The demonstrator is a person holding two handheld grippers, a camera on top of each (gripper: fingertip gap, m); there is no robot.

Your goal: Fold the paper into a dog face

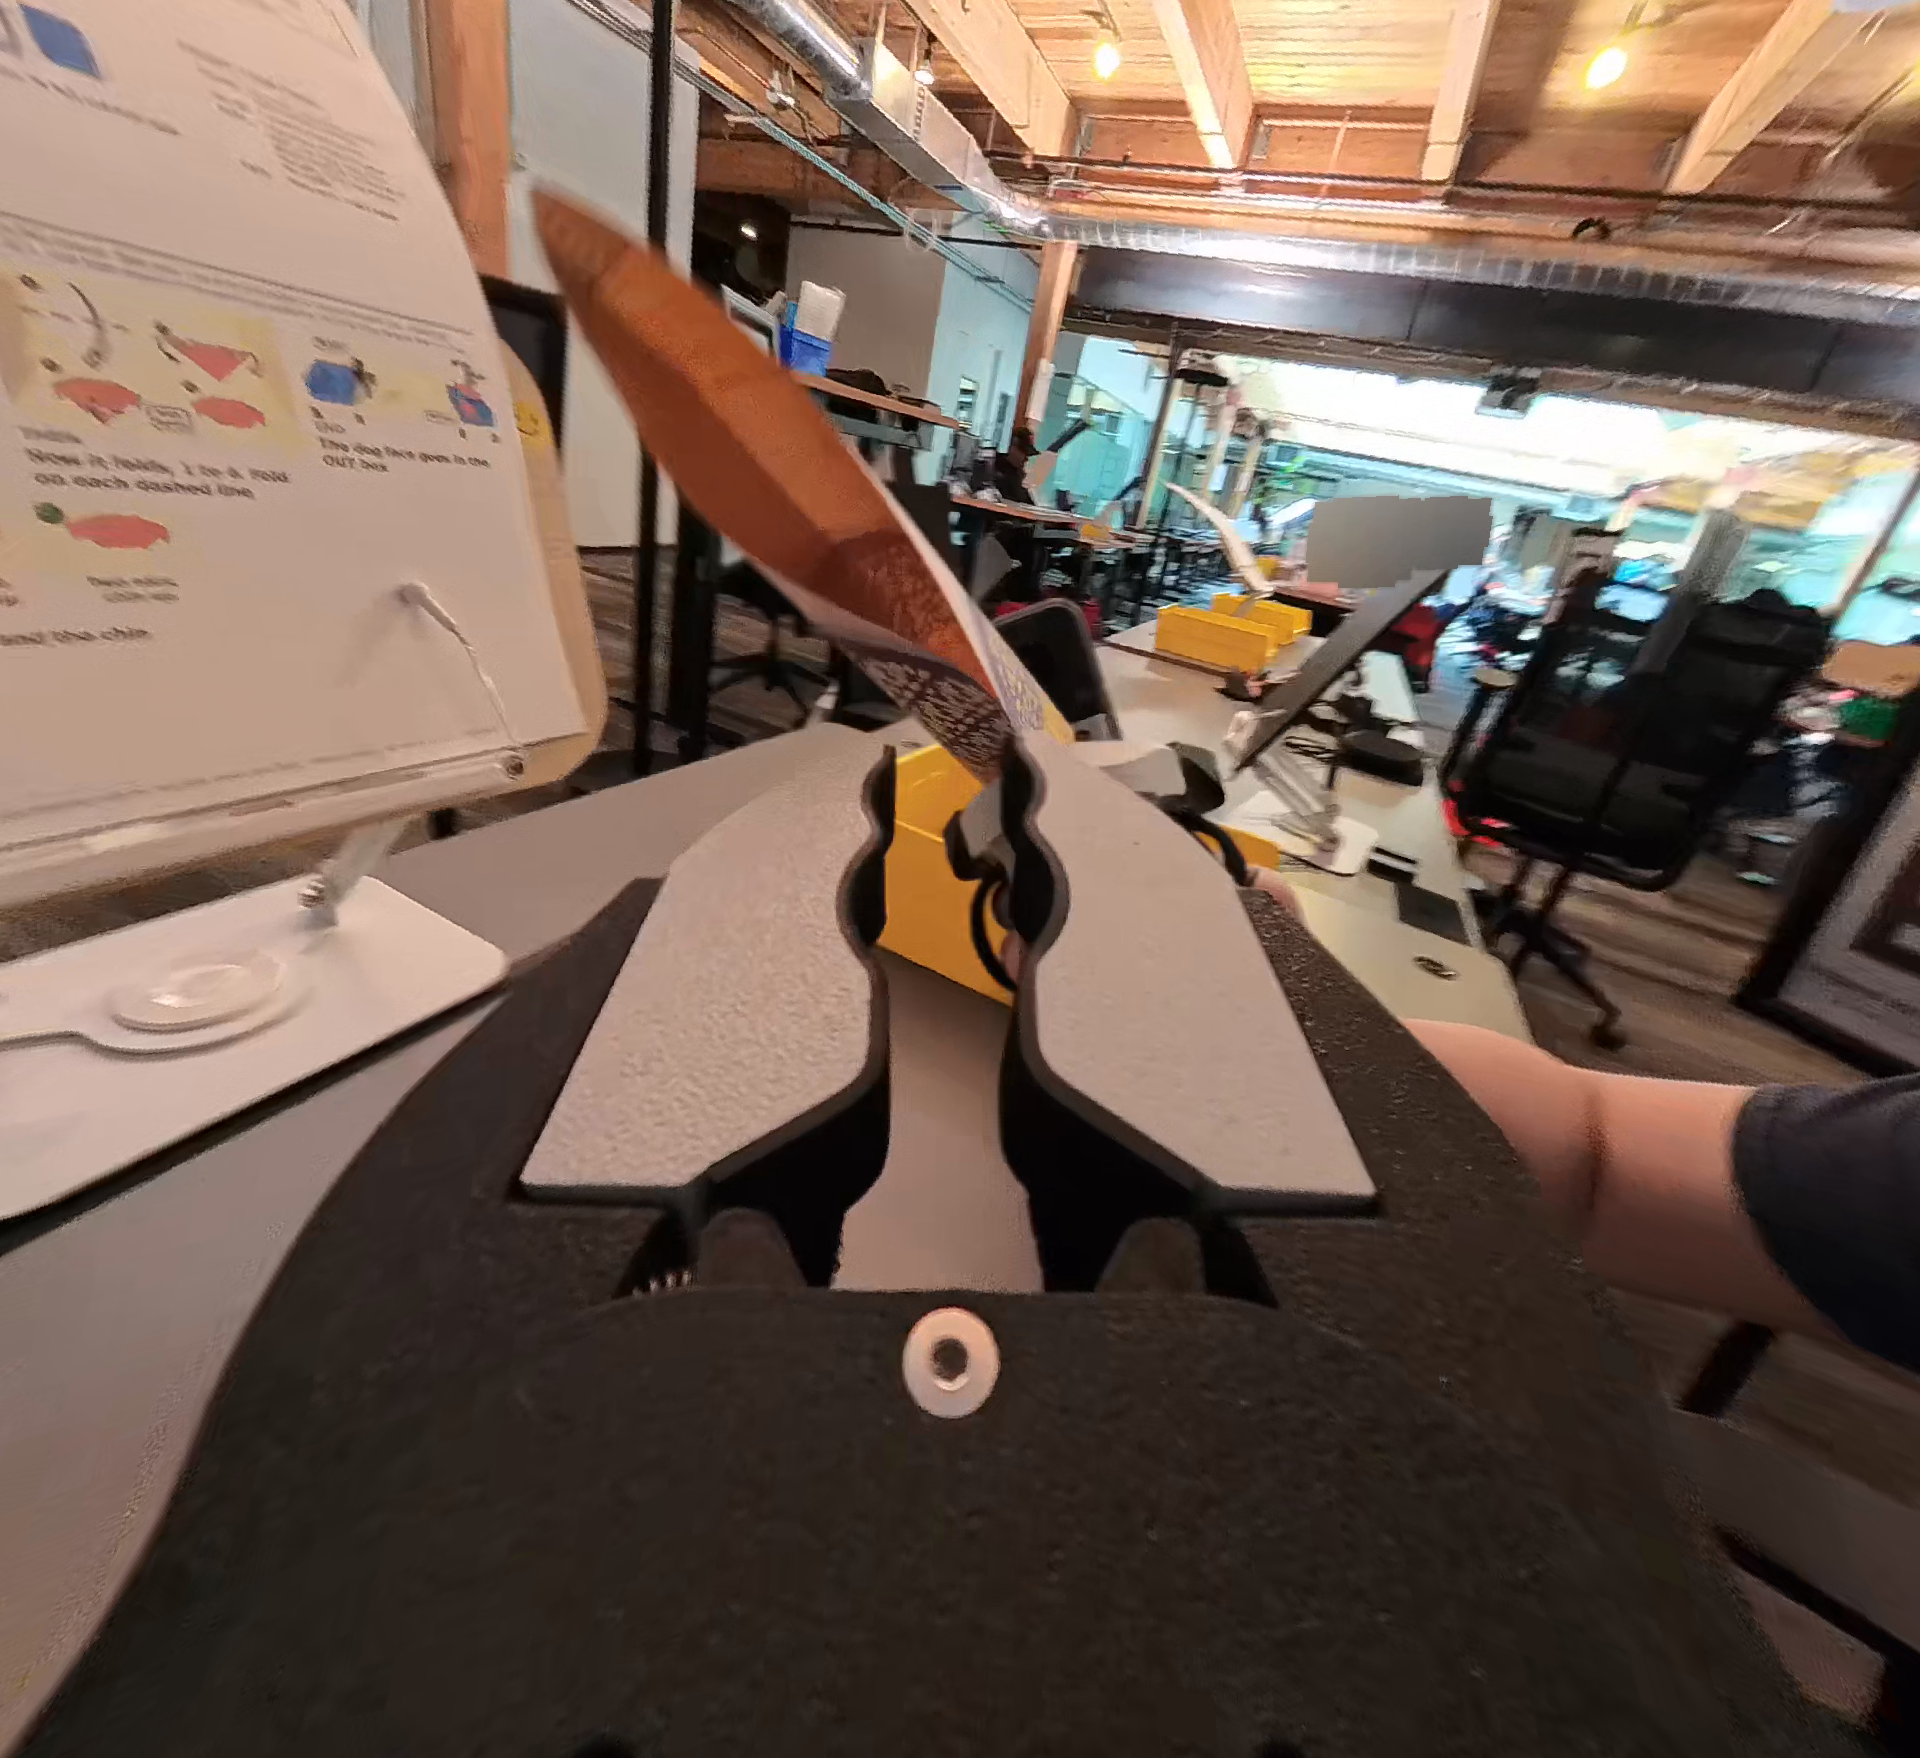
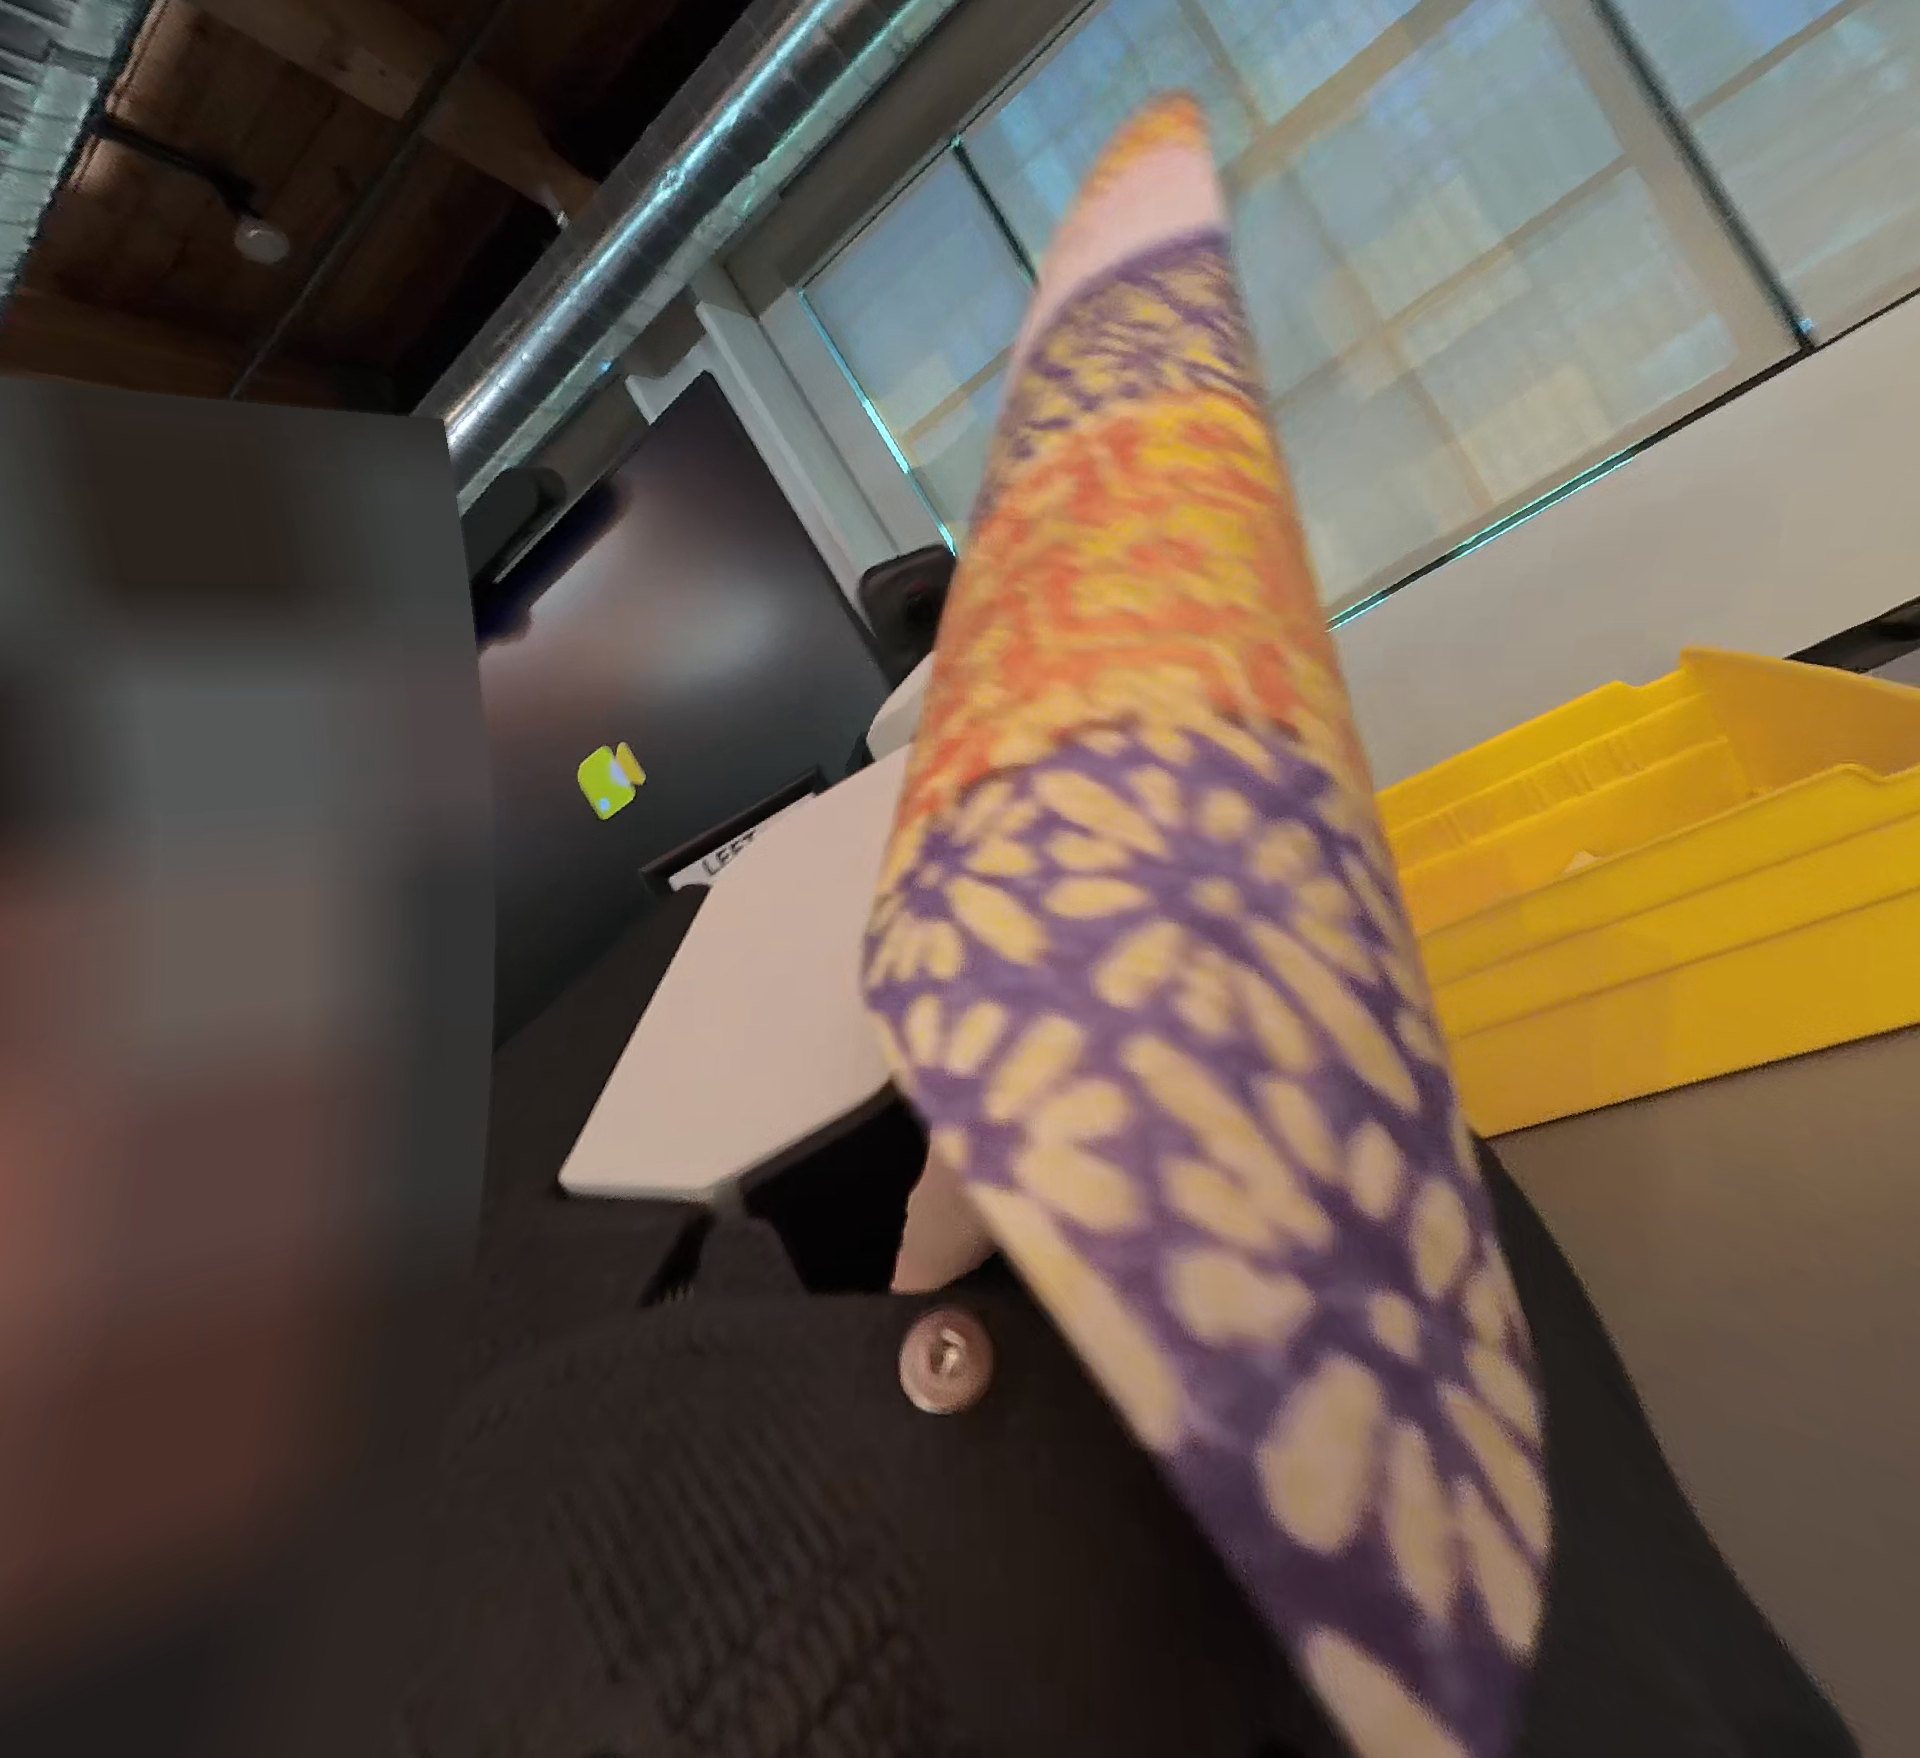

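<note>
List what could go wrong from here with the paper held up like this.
1. The patterned paper is off the table; only the far gripper seems to pinch its lower corner, so it may slip or swing.
2. The left gripper stands open around that corner; closing could crumple it.
3. The paper hides the right gripper, so its hold is unchecked.

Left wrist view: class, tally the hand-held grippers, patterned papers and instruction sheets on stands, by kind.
Black-and-grey hand-held grippers: 2, the left hand-held gripper and the right hand-held gripper
Orange-and-purple patterned folded paper: 1
White instruction sheet on a clear stand: 1
Total: 4
</note>
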